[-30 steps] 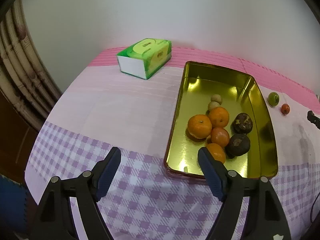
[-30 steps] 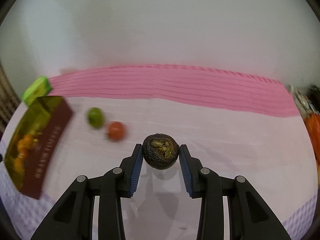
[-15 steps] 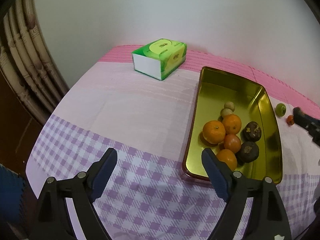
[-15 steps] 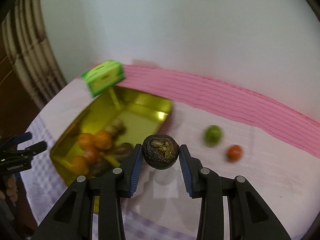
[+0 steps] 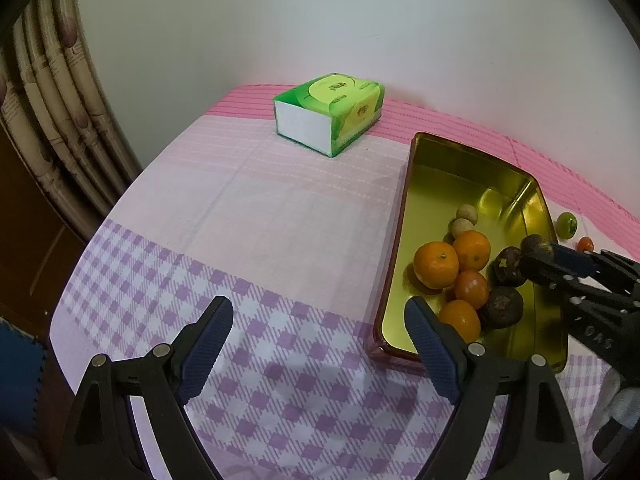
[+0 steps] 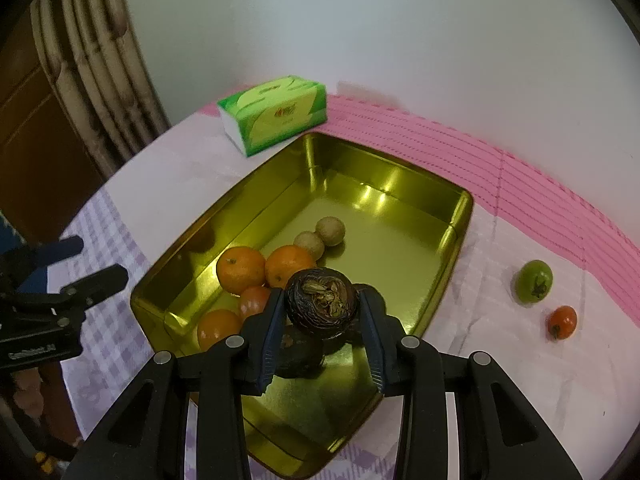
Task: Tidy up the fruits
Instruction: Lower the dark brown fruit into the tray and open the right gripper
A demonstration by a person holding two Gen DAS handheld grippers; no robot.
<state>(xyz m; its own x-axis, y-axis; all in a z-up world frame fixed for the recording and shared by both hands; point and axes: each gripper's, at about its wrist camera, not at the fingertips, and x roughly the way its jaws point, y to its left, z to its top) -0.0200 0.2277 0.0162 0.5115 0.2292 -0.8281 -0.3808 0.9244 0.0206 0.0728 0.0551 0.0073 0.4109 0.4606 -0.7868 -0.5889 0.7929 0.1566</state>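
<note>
Right gripper [image 6: 322, 316] jaws clamp dark fruit [image 6: 320, 304] over tray [image 6: 460, 216]; left gripper [image 5: 316, 344] jaws wide, empty.

Glossy gold metal tray [image 6: 460, 216], matt woven tablecloth [image 5: 280, 220], rough wrinkled dark fruit [image 6: 320, 304], ribbed blue pads [image 5: 430, 344]

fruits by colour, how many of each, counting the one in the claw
orange: 4, in the tin, e.g.
dark brown: 3, two in the tin, one held in the right claw above it
tan, small: 2, in the tin
green: 1, on the cloth
red: 1, on the cloth
total: 11
</note>
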